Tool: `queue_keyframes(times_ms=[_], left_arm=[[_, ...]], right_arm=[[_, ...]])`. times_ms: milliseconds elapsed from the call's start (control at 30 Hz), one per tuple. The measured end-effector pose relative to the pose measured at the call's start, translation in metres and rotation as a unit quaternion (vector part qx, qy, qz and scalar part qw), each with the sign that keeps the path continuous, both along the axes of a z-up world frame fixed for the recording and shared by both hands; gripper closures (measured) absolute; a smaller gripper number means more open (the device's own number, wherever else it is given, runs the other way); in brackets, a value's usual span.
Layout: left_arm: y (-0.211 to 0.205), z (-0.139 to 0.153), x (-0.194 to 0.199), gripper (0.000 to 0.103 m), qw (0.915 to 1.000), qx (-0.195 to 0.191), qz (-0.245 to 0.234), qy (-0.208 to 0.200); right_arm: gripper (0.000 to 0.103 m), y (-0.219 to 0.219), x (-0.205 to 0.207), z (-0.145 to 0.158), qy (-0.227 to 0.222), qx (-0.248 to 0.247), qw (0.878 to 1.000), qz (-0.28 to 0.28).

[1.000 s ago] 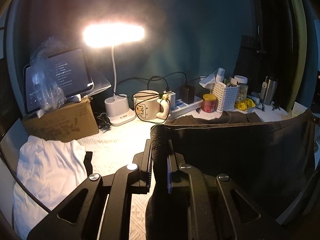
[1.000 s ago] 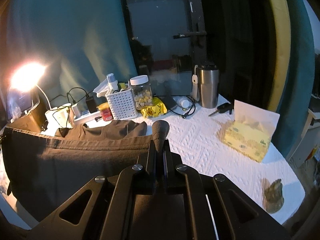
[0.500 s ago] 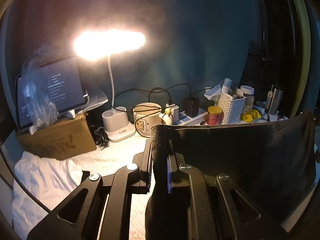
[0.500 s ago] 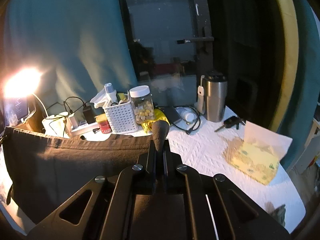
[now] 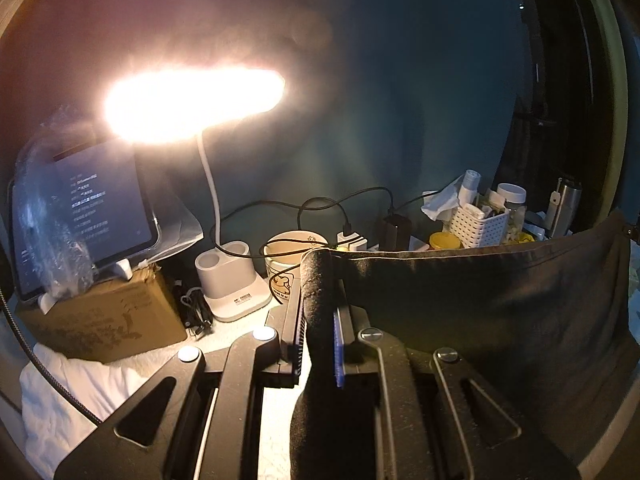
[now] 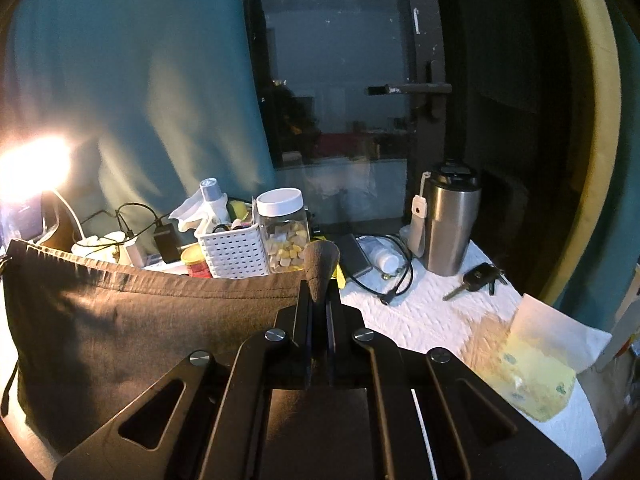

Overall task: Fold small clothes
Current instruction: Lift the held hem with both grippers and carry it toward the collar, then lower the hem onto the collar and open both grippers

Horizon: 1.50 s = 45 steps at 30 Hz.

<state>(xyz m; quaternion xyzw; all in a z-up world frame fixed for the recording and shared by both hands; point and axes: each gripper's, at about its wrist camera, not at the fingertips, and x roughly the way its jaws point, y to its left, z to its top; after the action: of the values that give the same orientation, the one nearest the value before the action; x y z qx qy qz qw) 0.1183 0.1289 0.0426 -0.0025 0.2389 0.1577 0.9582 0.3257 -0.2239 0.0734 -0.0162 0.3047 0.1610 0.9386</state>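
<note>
A dark brown garment [image 5: 500,304] hangs stretched between both grippers, its hemmed top edge taut and level above the table. My left gripper [image 5: 320,304] is shut on one top corner, a bunch of cloth poking up past its fingertips. My right gripper [image 6: 320,292] is shut on the other corner, with a cone of fabric sticking out above it. From the right wrist view the garment [image 6: 140,332] spreads away to the left. A white garment [image 5: 68,396] lies crumpled on the table at the lower left.
Along the back stand a lit desk lamp [image 5: 192,100], a tablet [image 5: 88,212] on a cardboard box [image 5: 108,320], a cream mug [image 5: 288,256], a white basket [image 6: 236,252], a jar [image 6: 284,228], a steel tumbler [image 6: 448,220]. Keys [image 6: 476,280] and a tissue pack [image 6: 528,376] lie right.
Both grippers have carried the stretched garment toward the back of the table and a little higher; its lower part has come off the table and the clutter behind now shows just over its top edge.
</note>
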Motion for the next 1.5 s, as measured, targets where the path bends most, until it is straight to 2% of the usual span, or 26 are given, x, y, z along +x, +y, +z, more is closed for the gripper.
queue_keyframes(times_ms=[200, 467, 800, 1033, 1167, 1400, 1500], left_arm=[[0.013, -0.002, 0.018, 0.093, 0.9999, 0.000, 0.010, -0.003], [0.018, -0.007, 0.048, 0.093, 0.9998, 0.021, 0.001, 0.002], [0.030, -0.027, 0.087, 0.093, 0.9983, 0.049, 0.002, 0.031], [0.044, -0.046, 0.111, 0.093, 0.9982, 0.039, 0.011, 0.045], [0.049, -0.059, 0.124, 0.093, 0.9969, 0.039, 0.015, 0.067], [0.060, -0.088, 0.139, 0.092, 0.9935, 0.017, 0.020, 0.111], [0.065, -0.100, 0.141, 0.089, 0.9914, 0.013, 0.037, 0.125]], right_arm=[[0.097, 0.012, 0.020, -0.002, 0.002, -0.010, 1.000, 0.009], [0.097, 0.031, 0.050, -0.008, 0.004, -0.032, 0.999, 0.020], [0.097, 0.047, 0.092, -0.038, 0.025, -0.058, 0.998, 0.025], [0.097, 0.057, 0.120, -0.061, 0.044, -0.073, 0.996, 0.029], [0.097, 0.062, 0.132, -0.074, 0.054, -0.078, 0.995, 0.032], [0.097, 0.069, 0.141, -0.102, 0.071, -0.090, 0.993, 0.029], [0.097, 0.067, 0.142, -0.110, 0.077, -0.091, 0.993, 0.026]])
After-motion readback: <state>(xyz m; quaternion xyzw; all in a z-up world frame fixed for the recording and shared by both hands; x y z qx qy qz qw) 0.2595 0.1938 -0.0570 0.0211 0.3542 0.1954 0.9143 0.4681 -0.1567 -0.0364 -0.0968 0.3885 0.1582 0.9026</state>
